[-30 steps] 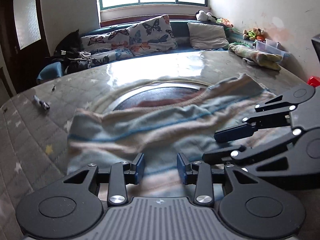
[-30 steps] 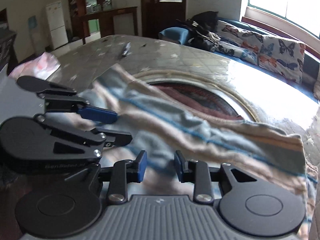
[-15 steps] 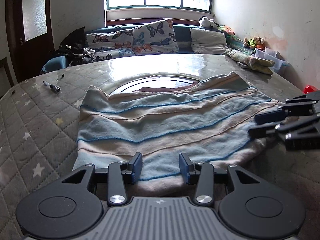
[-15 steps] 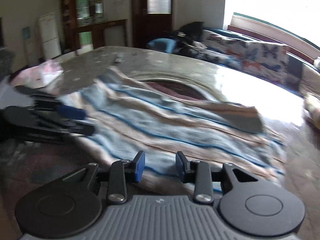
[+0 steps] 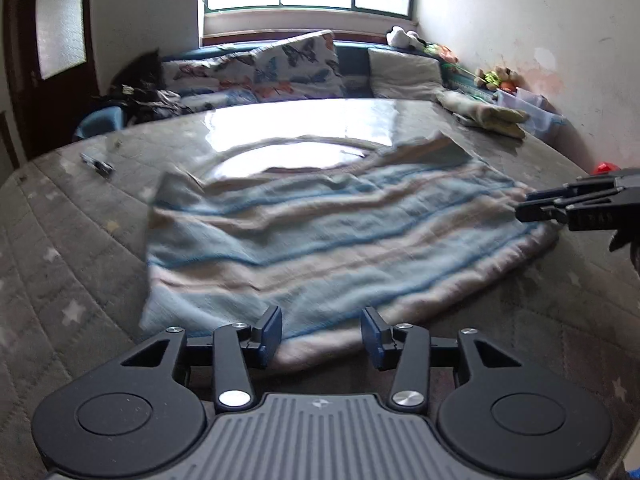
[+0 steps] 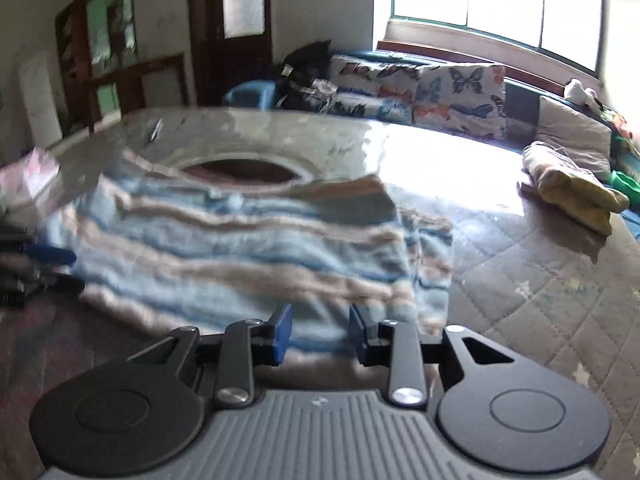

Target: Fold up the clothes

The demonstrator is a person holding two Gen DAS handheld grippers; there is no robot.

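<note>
A striped blue, white and beige garment (image 5: 320, 232) lies folded and flat on the grey quilted table (image 5: 60, 264); it also shows in the right wrist view (image 6: 248, 252). My left gripper (image 5: 321, 334) is open and empty just off the garment's near edge. My right gripper (image 6: 319, 334) is open and empty at the near edge too, toward the right corner. The right gripper also shows at the right edge of the left wrist view (image 5: 568, 206); the left gripper shows blurred at the left edge of the right wrist view (image 6: 36, 268).
A folded yellowish garment (image 5: 484, 114) lies at the table's far right, also in the right wrist view (image 6: 572, 188). A marker pen (image 5: 98, 164) lies at the far left. A sofa with butterfly cushions (image 5: 280, 72) stands behind the table.
Both grippers have drawn back and apart from the garment's middle to its near edge. The garment now lies flat on the table.
</note>
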